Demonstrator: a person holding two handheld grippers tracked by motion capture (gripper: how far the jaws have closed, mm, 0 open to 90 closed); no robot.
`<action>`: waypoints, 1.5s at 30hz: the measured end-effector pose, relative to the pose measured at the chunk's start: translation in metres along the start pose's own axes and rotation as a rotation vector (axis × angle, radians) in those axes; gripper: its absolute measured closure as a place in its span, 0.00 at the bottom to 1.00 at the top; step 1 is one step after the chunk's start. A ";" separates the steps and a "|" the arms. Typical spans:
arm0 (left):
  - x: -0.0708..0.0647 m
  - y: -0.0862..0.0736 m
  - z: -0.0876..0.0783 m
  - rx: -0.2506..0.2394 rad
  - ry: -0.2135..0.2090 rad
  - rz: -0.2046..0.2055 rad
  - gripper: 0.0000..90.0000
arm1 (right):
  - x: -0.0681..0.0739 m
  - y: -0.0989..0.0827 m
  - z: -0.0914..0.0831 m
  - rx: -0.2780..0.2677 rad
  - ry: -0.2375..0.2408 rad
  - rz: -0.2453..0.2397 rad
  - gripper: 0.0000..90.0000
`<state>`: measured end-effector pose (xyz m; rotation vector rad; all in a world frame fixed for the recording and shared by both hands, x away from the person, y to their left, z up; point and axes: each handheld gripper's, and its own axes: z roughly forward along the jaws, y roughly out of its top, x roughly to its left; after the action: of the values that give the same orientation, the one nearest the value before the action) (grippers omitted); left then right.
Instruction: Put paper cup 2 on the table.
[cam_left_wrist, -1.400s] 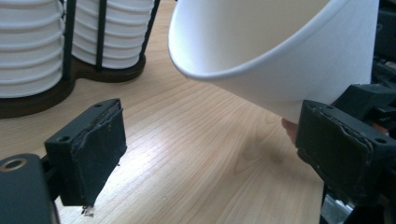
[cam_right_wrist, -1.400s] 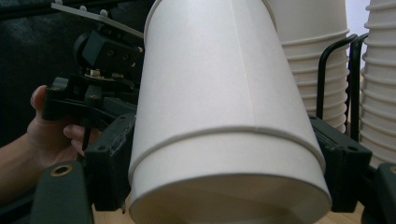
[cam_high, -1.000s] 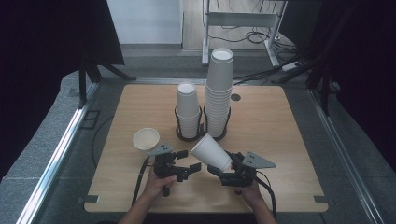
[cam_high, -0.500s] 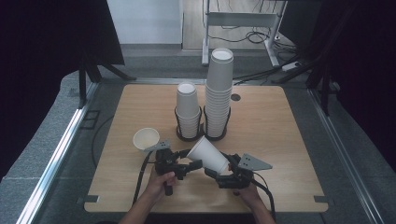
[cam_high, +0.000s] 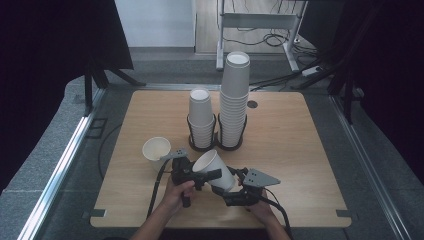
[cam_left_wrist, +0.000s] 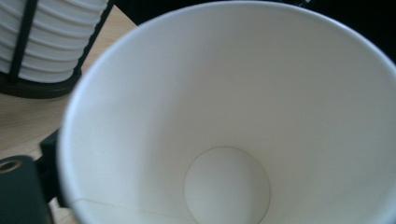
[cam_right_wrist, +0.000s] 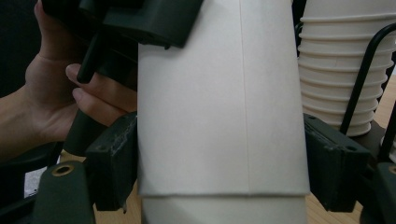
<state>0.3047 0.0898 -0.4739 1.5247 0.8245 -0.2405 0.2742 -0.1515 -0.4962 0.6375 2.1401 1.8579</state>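
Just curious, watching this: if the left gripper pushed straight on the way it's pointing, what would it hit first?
The paper cup held by the right gripper; the left gripper already reaches its rim.

The held cup (cam_right_wrist: 219, 112) looks like matt white paper, smooth, with a thin vertical seam down its wall and a second cup's edge just below. Its inside (cam_left_wrist: 224, 116) is equally matt and clean — a faint ring marks the base. The right tongs (cam_right_wrist: 219, 163) have black pads of dull, slightly scuffed plastic or rubber. The surface (cam_high: 310, 145) is light wood with a soft, even sheen — the stacked cups (cam_high: 234, 100) are ribbed paper in thin black wire holders (cam_high: 202, 145).
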 end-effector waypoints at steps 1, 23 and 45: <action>0.000 0.000 0.000 0.000 0.001 0.003 0.11 | 0.000 0.000 0.000 0.003 -0.003 -0.002 0.24; -0.013 0.004 -0.004 0.009 0.111 0.132 0.14 | -0.001 0.000 0.001 0.085 -0.034 -0.035 0.16; -0.019 0.008 -0.012 0.000 0.164 0.184 0.14 | -0.002 -0.004 0.004 0.164 -0.046 -0.047 0.15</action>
<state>0.2922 0.0950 -0.4542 1.6241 0.8063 0.0203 0.2771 -0.1489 -0.5009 0.6509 2.2738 1.6395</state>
